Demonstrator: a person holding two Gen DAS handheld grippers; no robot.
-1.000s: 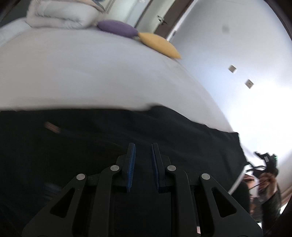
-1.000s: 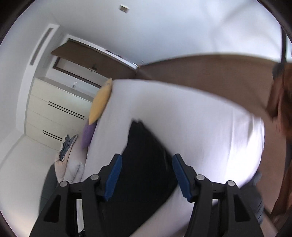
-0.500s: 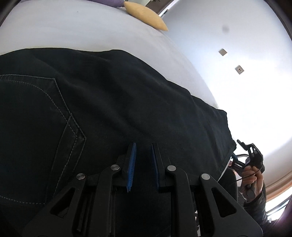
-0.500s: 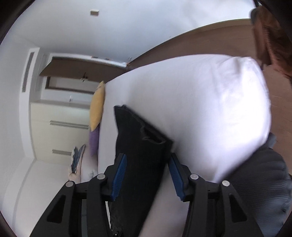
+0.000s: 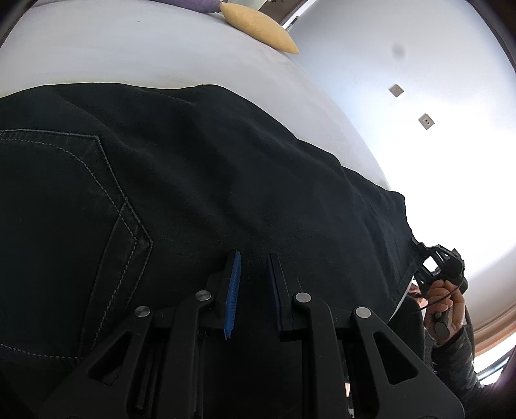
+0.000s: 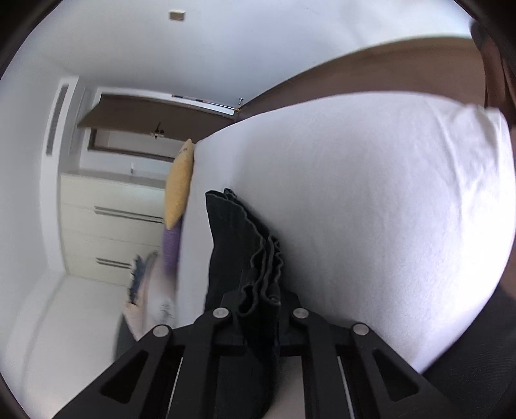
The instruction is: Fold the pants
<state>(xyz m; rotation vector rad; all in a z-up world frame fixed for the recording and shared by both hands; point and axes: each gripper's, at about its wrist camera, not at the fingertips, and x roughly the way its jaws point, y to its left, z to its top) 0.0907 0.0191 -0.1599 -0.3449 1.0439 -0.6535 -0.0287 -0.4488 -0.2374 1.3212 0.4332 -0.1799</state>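
Black pants [image 5: 200, 180] lie spread on a white bed [image 5: 135, 54], back pocket stitching at the left. My left gripper [image 5: 253, 258] hovers low over the pants near the front edge, its jaws a small gap apart with nothing between the blue pads. In the right wrist view my right gripper [image 6: 258, 299] is shut on the bunched hem end of the pants [image 6: 238, 245], which runs away from it along the bed [image 6: 371, 199]. The right gripper also shows in the left wrist view [image 5: 435, 261], at the pants' far right end, held by a hand.
A yellow pillow [image 5: 258, 25] and a purple pillow [image 5: 193, 3] lie at the head of the bed. In the right wrist view a white dresser [image 6: 109, 225], a brown door and a folded duvet [image 6: 151, 290] stand beyond the bed.
My right gripper has closed from wide open onto the pants' hem end. My left gripper dropped close over the pants, then stayed nearly still.
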